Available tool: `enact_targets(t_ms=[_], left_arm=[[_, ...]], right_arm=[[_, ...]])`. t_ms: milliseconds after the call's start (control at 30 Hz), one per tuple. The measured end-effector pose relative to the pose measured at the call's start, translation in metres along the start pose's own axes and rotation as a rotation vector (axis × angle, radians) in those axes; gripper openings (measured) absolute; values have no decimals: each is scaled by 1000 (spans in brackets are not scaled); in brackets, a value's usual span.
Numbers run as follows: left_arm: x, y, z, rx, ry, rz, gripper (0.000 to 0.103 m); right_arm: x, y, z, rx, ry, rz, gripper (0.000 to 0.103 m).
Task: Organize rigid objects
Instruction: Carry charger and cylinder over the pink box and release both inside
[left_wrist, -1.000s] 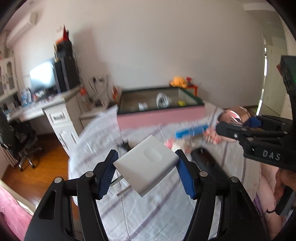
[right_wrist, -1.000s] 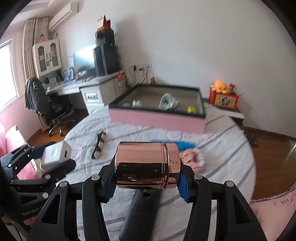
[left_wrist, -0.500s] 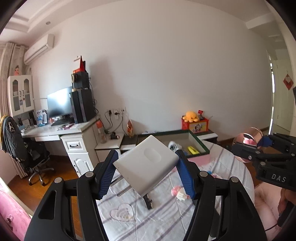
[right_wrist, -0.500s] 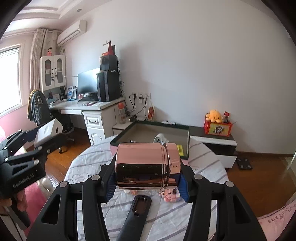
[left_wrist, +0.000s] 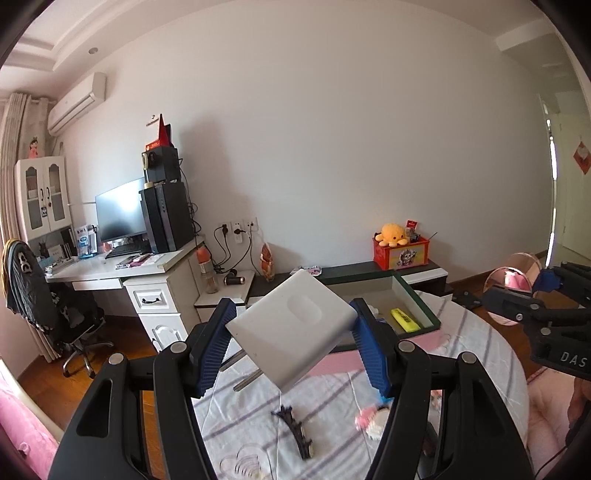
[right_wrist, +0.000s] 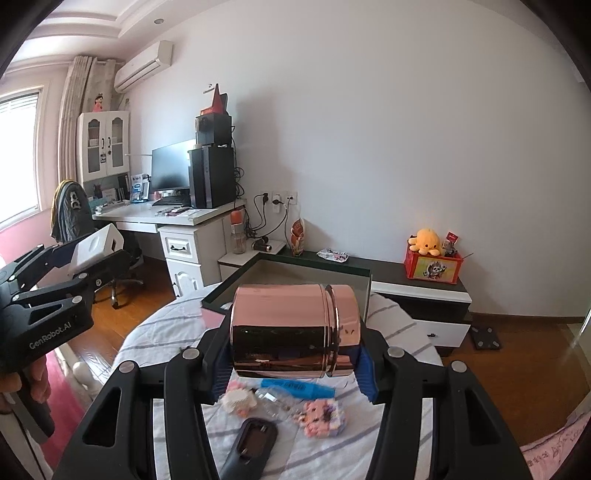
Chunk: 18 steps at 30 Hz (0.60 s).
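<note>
My left gripper (left_wrist: 293, 349) is shut on a white power adapter (left_wrist: 291, 326) with metal prongs, held above the round striped table (left_wrist: 332, 398). My right gripper (right_wrist: 293, 360) is shut on a rose-gold metal canister (right_wrist: 293, 328) lying sideways between the pads. Each gripper shows in the other's view: the right one with the canister (left_wrist: 511, 286) at the right, the left one with the adapter (right_wrist: 94, 249) at the left. A pink box with a dark green rim (left_wrist: 421, 306) stands beyond both, holding a yellow highlighter (left_wrist: 404, 319).
On the table lie a black hair clip (left_wrist: 295, 432), a black remote (right_wrist: 251, 450), a blue pen (right_wrist: 295, 387) and pink bead figures (right_wrist: 321, 419). A desk with a monitor (right_wrist: 171, 171), an office chair (left_wrist: 44, 306) and a low cabinet with an orange plush (right_wrist: 428, 240) stand behind.
Both grippers have risen and tilted up with their loads, so the views swung from the tabletop to the wall and room. Both grips are unchanged.
</note>
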<state>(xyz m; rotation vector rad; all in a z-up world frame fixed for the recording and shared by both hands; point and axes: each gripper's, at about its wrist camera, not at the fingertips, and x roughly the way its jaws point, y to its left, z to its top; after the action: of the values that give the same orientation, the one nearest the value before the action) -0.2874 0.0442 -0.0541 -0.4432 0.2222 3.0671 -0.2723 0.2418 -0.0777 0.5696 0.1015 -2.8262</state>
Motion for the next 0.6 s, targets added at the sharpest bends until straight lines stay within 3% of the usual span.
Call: enact_targets(t_ms=[167,367,600], left_arm=[[52,-4,10,17,38,10,64],[127,-12,18,23,104,-31,64],[212,-33,0,32,228,-90,64]], right_arm=[[38,-18,12,-4,19,-11,55],[98,-44,17,9,72,-26,55],[181,-61,5,26,186,-18,55]])
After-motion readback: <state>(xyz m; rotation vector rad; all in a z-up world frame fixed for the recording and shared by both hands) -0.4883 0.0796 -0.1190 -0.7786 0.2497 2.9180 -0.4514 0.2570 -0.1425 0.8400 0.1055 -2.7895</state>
